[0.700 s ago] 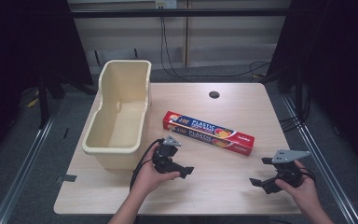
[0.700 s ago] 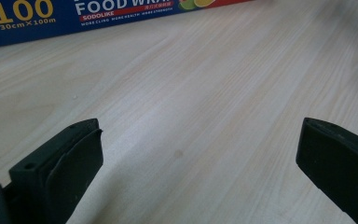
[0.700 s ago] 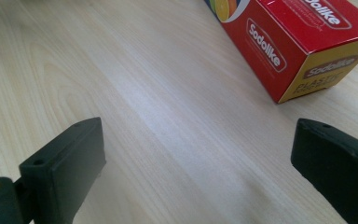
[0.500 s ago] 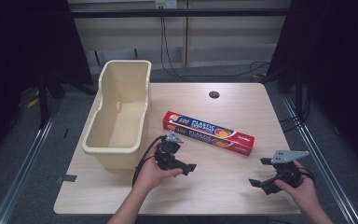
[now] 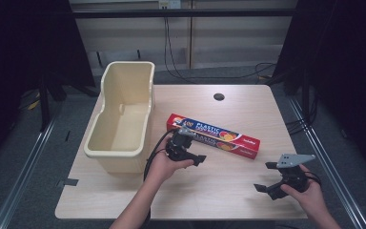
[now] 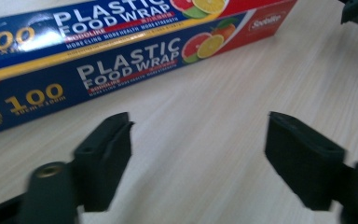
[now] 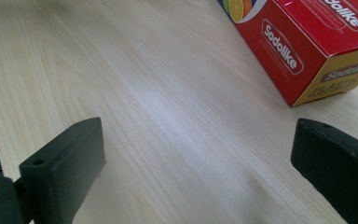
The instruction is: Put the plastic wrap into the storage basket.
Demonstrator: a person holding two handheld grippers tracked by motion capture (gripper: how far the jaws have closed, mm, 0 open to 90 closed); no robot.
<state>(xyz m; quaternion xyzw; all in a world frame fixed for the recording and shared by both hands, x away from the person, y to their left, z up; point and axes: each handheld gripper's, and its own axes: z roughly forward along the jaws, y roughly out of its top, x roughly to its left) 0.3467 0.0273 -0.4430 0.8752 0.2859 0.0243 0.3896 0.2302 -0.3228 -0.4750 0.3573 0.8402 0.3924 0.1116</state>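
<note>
Beside the bin (image 5: 124, 114), left gripper (image 5: 189, 153) hangs wide by the wrap box (image 5: 213, 136), likely lining up a grab; right gripper (image 5: 272, 177) waits wide, empty.

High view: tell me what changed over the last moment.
The left gripper slid a little toward the right gripper along the near side of the plastic food wrap box; its jaws stand open on bare table. The right gripper dropped slightly toward the table's near edge, jaws open too. Nothing was gripped or released. The box and the cream plastic tub stayed put.
</note>
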